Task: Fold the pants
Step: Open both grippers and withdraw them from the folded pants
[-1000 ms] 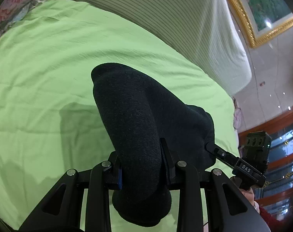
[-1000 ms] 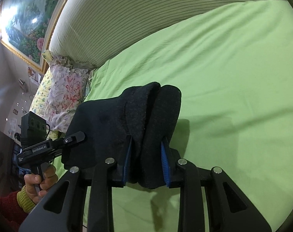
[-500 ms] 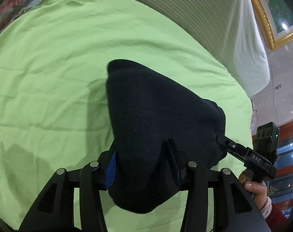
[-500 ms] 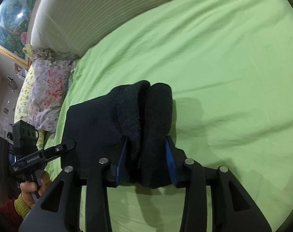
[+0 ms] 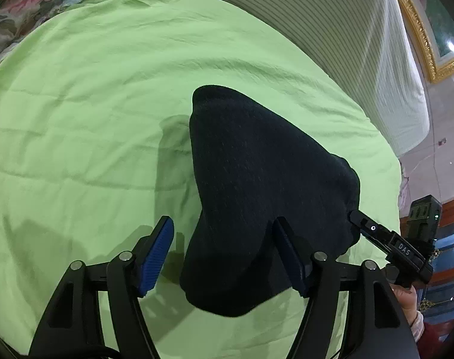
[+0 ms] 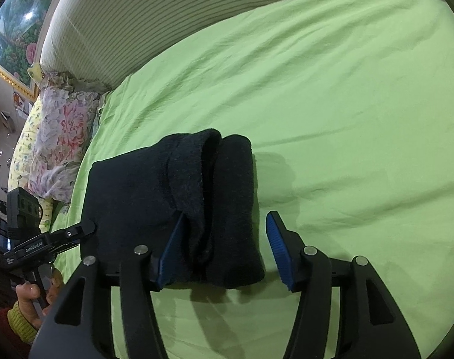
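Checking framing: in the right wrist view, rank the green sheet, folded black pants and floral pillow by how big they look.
1. green sheet
2. black pants
3. floral pillow, though it lies farther from the camera

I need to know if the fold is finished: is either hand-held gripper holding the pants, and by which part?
Neither. Both the left hand-held gripper and the right hand-held gripper have just opened around the near end of the folded pants, pads off.

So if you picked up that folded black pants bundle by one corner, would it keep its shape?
Probably not. The black pants look like soft, thick knit with rounded, puffy folds, so they would likely flop open. The fuzzy surface probably grips rather than slips.
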{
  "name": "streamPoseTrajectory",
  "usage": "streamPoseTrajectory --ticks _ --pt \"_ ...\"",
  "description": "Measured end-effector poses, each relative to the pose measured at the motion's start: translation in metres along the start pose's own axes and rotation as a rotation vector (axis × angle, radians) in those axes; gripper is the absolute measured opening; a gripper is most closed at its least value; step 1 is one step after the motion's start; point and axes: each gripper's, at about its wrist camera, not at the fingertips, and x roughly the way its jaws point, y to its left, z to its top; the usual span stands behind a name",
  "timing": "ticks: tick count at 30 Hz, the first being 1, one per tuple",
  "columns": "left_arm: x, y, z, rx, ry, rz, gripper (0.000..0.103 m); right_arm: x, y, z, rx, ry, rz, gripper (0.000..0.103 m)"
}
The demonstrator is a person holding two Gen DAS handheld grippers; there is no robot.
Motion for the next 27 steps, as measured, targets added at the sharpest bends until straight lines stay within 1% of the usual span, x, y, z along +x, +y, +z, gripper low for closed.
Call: streamPoseTrajectory --ticks 3,6,10,14,18,20,23,27 --pt "-0.003 -0.003 -0.004 0.001 -0.005 0.015 0.072 -0.006 0.004 0.000 -0.010 -0.012 -0.007 0.059" --pt "-0.008 -0.008 -0.009 0.020 -0.014 0.046 0.074 -0.010 0.008 -0.002 -0.021 -0.021 -0.005 0.061" --pt "-0.017 -0.016 -0.017 0.044 -0.030 0.076 0.075 -0.017 0.015 -0.007 -0.049 -0.030 -0.014 0.061" --pt "-0.025 -0.019 -0.024 0.048 -0.046 0.094 0.077 -0.025 0.018 -0.013 -0.063 -0.050 -0.008 0.062" --pt "-0.034 -0.023 -0.037 0.050 -0.084 0.116 0.079 -0.034 0.023 -0.019 -0.081 -0.077 0.006 0.066" --pt "-0.037 -0.026 -0.045 0.067 -0.100 0.129 0.079 -0.037 0.026 -0.022 -0.098 -0.086 0.008 0.067" --pt "-0.042 -0.032 -0.055 0.087 -0.115 0.151 0.080 -0.041 0.031 -0.028 -0.131 -0.099 0.001 0.068" --pt "-0.044 -0.039 -0.063 0.098 -0.139 0.174 0.080 -0.044 0.038 -0.035 -0.171 -0.117 -0.008 0.072"
